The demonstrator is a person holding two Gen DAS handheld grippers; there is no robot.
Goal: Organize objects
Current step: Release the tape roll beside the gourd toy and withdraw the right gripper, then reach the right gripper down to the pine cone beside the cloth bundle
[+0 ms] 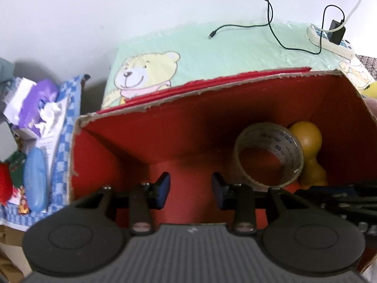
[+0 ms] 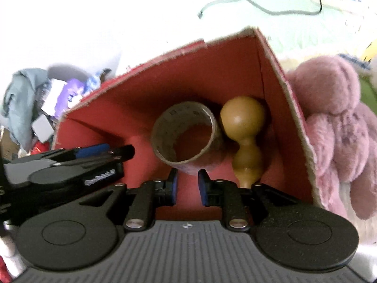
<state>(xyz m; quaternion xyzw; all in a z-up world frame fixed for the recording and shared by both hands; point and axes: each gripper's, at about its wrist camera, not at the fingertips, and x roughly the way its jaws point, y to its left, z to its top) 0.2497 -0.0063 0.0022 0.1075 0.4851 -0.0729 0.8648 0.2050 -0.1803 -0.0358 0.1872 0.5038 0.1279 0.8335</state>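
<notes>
A red cardboard box (image 1: 165, 127) lies open toward both cameras; it also shows in the right wrist view (image 2: 113, 108). Inside it sit a roll of clear tape (image 1: 268, 155) and a yellow-brown wooden knobbed piece (image 1: 308, 141), touching each other at the box's right side. The same tape roll (image 2: 186, 134) and wooden piece (image 2: 245, 127) show in the right wrist view. My left gripper (image 1: 190, 191) is open and empty inside the box mouth, left of the tape. My right gripper (image 2: 187, 186) is open and empty just below the tape roll. The left gripper (image 2: 103, 155) appears at the left of the right wrist view.
A pink plush toy (image 2: 337, 127) presses against the box's right outside wall. A teddy-bear mat (image 1: 212, 54) carries a black cable (image 1: 271, 26) and a power strip (image 1: 329, 40). At left lie a blue case (image 1: 35, 179), a tissue pack (image 1: 37, 103) and a checked cloth (image 1: 63, 141).
</notes>
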